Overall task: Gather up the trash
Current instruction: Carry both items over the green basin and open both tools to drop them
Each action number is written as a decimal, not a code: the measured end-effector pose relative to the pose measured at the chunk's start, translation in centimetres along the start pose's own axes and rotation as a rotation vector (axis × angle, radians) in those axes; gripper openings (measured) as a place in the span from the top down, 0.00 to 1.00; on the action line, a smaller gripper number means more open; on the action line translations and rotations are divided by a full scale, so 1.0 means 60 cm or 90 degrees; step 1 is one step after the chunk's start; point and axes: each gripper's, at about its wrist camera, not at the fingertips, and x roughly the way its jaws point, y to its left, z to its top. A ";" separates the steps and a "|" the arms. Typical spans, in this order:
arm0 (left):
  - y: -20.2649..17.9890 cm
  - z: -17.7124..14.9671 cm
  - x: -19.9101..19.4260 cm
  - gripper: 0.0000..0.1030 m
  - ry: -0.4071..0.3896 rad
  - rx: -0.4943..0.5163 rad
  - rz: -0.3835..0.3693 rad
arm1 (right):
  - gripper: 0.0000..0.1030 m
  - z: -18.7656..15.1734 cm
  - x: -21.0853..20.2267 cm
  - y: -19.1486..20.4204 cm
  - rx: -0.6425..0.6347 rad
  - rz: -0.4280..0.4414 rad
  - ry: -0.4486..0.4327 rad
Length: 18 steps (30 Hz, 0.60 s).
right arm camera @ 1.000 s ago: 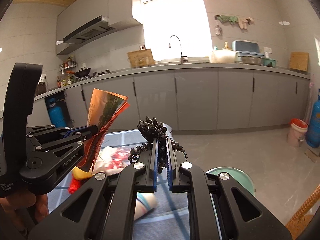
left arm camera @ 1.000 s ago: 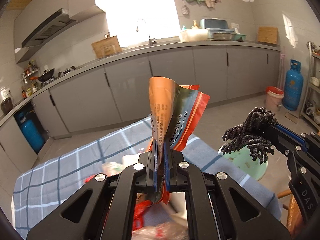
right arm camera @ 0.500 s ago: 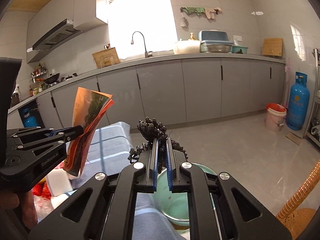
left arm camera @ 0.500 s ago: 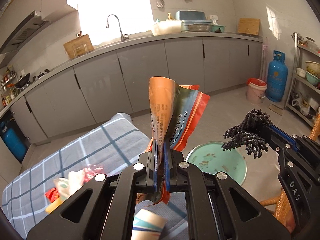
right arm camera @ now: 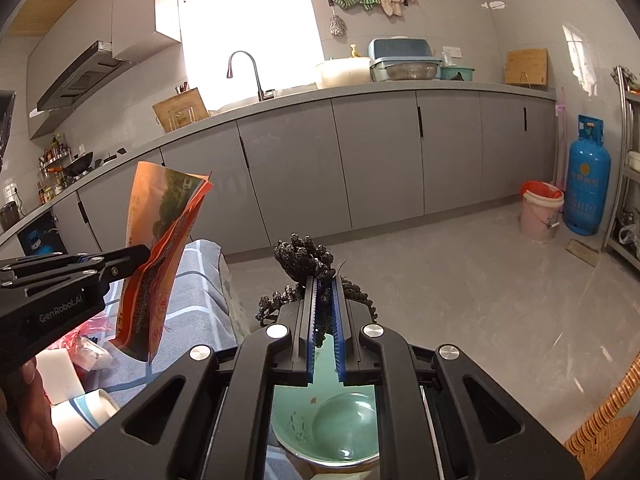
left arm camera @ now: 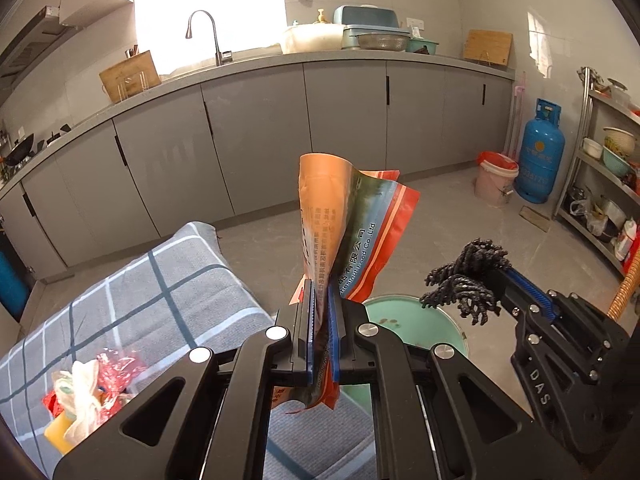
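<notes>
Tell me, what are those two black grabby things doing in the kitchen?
A person is picking up trash with a gripper in each hand. The left gripper is shut on an orange snack wrapper. The right gripper is shut on a dark stringy clump. Both are held up over a green bin beside the checked cloth table. More wrappers and a paper cup lie on the table.

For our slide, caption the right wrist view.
Right gripper holds a black stalk cluster above the green bin.
</notes>
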 end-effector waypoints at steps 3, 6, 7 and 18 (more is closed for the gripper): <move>-0.008 0.001 0.020 0.91 0.011 -0.003 -0.006 | 0.91 0.000 0.021 -0.006 0.006 -0.001 0.008; -0.014 -0.001 0.040 0.86 0.024 -0.003 -0.010 | 0.90 -0.008 0.044 -0.012 0.014 0.004 0.022; -0.016 -0.003 0.047 0.83 0.029 -0.001 -0.015 | 0.89 -0.010 0.050 -0.015 0.014 0.002 0.025; -0.001 -0.019 0.068 0.38 0.049 -0.011 0.016 | 0.55 -0.041 0.099 -0.041 0.036 -0.020 0.068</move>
